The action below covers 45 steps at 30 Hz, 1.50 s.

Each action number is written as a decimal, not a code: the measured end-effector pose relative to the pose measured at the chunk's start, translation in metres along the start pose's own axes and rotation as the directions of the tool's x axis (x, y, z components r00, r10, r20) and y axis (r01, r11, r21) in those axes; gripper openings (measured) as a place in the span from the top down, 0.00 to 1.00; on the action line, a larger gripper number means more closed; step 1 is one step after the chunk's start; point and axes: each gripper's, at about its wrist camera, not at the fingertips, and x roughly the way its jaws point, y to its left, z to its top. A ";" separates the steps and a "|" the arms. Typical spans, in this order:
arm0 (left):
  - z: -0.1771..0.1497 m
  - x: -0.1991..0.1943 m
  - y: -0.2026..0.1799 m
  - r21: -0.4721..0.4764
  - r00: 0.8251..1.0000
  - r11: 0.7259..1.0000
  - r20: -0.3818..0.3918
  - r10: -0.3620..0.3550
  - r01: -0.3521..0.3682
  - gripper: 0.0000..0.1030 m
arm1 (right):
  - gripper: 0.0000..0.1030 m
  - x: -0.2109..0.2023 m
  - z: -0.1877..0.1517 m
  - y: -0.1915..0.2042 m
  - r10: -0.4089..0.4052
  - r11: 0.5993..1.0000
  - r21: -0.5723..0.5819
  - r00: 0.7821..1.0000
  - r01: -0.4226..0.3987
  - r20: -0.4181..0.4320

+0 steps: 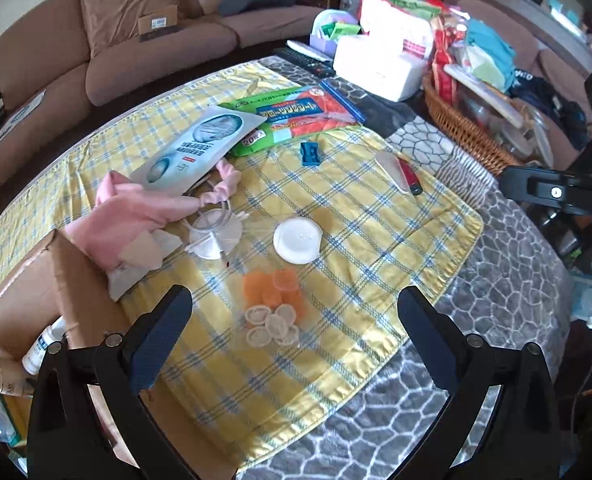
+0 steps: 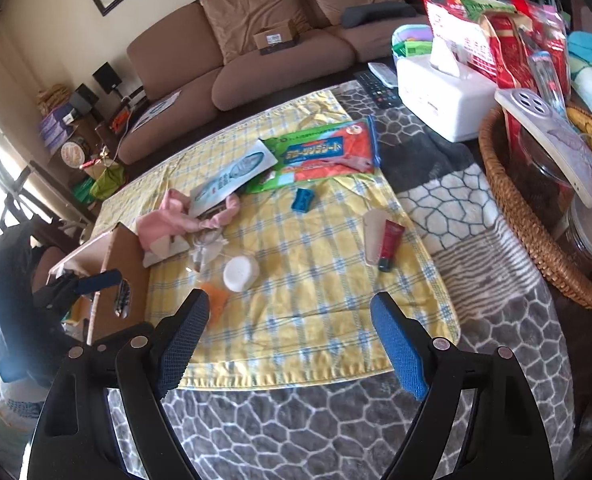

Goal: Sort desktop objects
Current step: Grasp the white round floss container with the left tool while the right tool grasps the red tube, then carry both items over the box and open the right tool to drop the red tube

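Note:
On the yellow checked cloth (image 1: 359,248) lie a clear bag of orange and pale rings (image 1: 274,304), a white round lid (image 1: 297,240), a blue sharpener (image 1: 311,154), a red tube (image 1: 409,176), a pink cloth (image 1: 136,208), a white pouch (image 1: 200,148) and a green-orange packet (image 1: 296,114). My left gripper (image 1: 296,332) is open and empty, just above the bag of rings. My right gripper (image 2: 290,344) is open and empty above the cloth's near edge; the lid (image 2: 240,272) and the red tube (image 2: 391,243) lie beyond it.
An open cardboard box (image 1: 68,280) stands at the left with a small white bottle (image 1: 42,346) inside. A wicker basket (image 2: 527,232) full of packets stands at the right. A white tissue box (image 2: 443,92) and remote controls (image 2: 375,88) lie at the back. A brown sofa (image 2: 256,52) is behind.

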 end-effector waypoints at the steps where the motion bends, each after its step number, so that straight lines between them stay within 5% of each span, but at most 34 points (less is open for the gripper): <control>1: 0.004 0.012 -0.004 0.007 1.000 1.000 -0.001 0.017 -0.017 0.00 | 0.18 0.003 -0.001 -0.008 -0.006 1.000 0.004 1.000 0.006 -0.005; 6: 0.016 0.064 -0.022 0.090 0.993 0.990 -0.020 0.112 -0.110 0.01 | 0.18 0.019 -0.001 -0.046 -0.021 1.000 0.013 1.000 0.021 -0.008; 9: 0.020 0.085 -0.026 0.126 0.984 0.977 -0.022 0.178 -0.174 0.10 | 0.18 0.027 0.001 -0.070 -0.018 0.998 0.061 1.000 0.018 0.003; 14: 0.019 0.111 -0.023 0.113 0.981 0.979 -0.070 0.180 -0.172 0.58 | 0.18 0.043 0.004 -0.094 -0.001 0.993 0.119 1.000 -0.001 0.017; 19: 0.017 0.105 -0.015 0.063 0.992 0.992 -0.054 0.116 -0.113 0.59 | 0.18 0.053 0.004 -0.090 0.019 0.994 0.109 1.000 -0.021 0.012; 23: 0.021 0.074 -0.001 -0.060 0.999 0.998 -0.007 -0.034 0.033 0.59 | 0.19 0.058 0.010 -0.084 0.032 0.994 0.107 0.999 -0.034 0.020; 25: 0.021 0.050 0.011 -0.170 0.985 0.970 0.048 -0.168 0.173 0.59 | 0.27 0.065 0.016 -0.082 0.041 0.993 0.112 0.999 -0.043 0.015; 27: 0.017 0.024 0.025 -0.259 0.949 0.913 0.116 -0.294 0.315 0.59 | 0.47 0.077 0.022 -0.082 0.034 0.992 0.120 0.999 -0.034 0.000; 29: 0.015 0.000 0.036 -0.288 0.928 0.883 0.153 -0.338 0.370 0.59 | 0.48 0.093 0.026 -0.084 -0.004 0.992 0.126 0.999 0.009 -0.035; 34: 0.007 -0.063 0.070 -0.267 0.924 0.889 0.193 -0.330 0.373 0.59 | 0.51 0.127 0.025 -0.084 -0.078 0.991 0.103 0.993 0.087 -0.090; 38: -0.006 -0.107 0.105 -0.254 0.938 0.912 0.214 -0.273 0.323 0.59 | 0.84 0.129 0.023 -0.080 -0.132 0.990 0.037 0.989 0.134 -0.066; 45: -0.055 -0.141 0.170 -0.333 0.953 0.903 0.228 -0.201 0.270 0.59 | 0.84 0.085 0.022 -0.060 -0.103 0.995 0.018 0.994 0.103 -0.028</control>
